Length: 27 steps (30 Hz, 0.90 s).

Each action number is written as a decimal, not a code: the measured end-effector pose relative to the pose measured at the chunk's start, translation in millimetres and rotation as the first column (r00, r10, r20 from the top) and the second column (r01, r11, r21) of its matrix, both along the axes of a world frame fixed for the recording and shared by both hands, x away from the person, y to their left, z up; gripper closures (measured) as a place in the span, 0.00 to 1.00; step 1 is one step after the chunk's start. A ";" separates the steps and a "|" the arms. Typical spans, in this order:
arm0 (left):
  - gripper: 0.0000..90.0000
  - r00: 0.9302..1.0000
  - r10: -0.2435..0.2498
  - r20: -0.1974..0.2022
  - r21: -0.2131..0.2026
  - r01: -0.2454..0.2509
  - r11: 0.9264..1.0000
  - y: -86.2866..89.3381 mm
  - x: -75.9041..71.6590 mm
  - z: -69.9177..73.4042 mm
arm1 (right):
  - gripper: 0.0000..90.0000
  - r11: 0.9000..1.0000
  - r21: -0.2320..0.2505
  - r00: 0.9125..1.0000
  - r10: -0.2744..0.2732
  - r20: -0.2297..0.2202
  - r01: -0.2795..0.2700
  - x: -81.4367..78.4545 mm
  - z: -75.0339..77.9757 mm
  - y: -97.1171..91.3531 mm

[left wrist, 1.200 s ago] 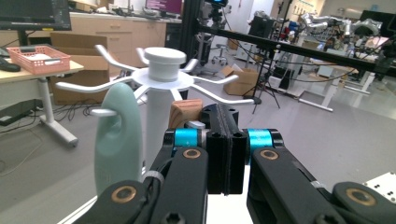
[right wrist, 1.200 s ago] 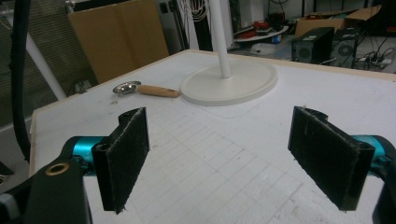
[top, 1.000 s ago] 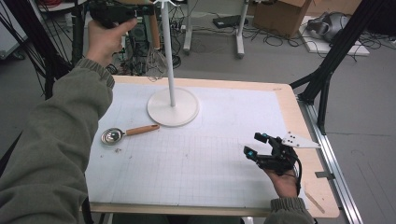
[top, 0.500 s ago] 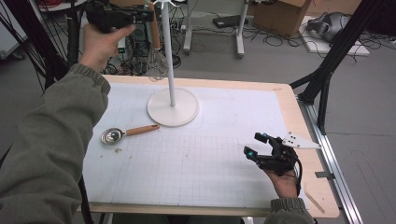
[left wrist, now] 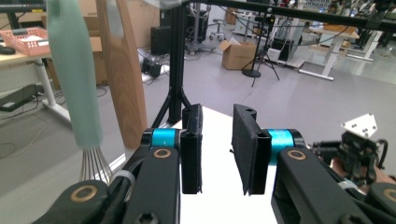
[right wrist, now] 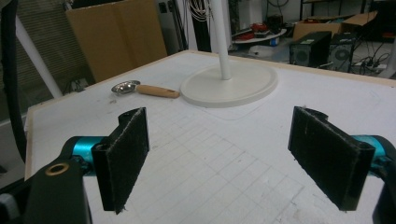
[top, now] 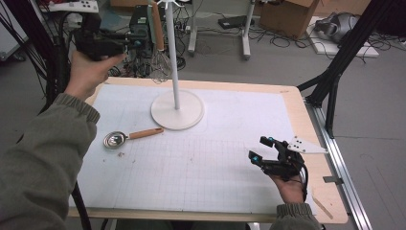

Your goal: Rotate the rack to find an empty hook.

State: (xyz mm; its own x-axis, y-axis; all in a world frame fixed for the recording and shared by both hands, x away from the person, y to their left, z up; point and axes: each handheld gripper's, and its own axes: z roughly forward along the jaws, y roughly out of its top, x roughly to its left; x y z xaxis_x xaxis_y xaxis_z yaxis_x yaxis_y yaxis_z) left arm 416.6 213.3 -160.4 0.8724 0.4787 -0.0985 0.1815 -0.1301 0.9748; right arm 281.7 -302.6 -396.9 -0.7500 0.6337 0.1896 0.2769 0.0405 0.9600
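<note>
Two grippers are being held over a white gridded table [top: 201,177] in a cluttered workshop.
Left gripper [left wrist: 217,149], jaws just opening and empty, is being held beside the hanging whisk [top: 160,62]; right gripper [right wrist: 224,158] is being kept wide, empty.

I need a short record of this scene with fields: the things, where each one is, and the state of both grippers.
stand: white stand on the white mat, far centre
whisk: whisk with wooden handle, hanging from the stand's top
spoon: metal spoon with wooden handle, flat on the mat, left of the stand's base
left gripper: left gripper raised beside the whisk, jaws just been opening, nothing between them
right gripper: right gripper low over the mat's right side, jaws open, nothing held
</note>
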 end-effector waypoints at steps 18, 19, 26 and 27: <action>0.70 0.999 -0.031 -0.033 0.008 0.031 0.999 9.4 -21.4 -52.6 | 0.21 1.000 -0.028 1.000 -0.003 -0.003 0.003 0.1 -0.8 4.1; 0.70 0.999 -0.031 -0.035 0.012 0.032 0.999 9.0 -22.3 -54.2 | 0.21 1.000 -0.029 1.000 -0.004 -0.003 0.004 0.2 -0.8 4.1; 0.64 0.999 -0.042 -0.034 0.016 0.043 0.999 5.3 -30.1 -64.1 | 0.21 1.000 -0.029 1.000 -0.001 -0.002 0.001 0.0 -0.7 4.2; 0.63 0.998 -0.045 -0.034 0.018 0.046 0.999 5.7 -31.0 -65.1 | 0.21 1.000 -0.028 1.000 -0.002 -0.004 0.002 -0.1 -0.6 4.2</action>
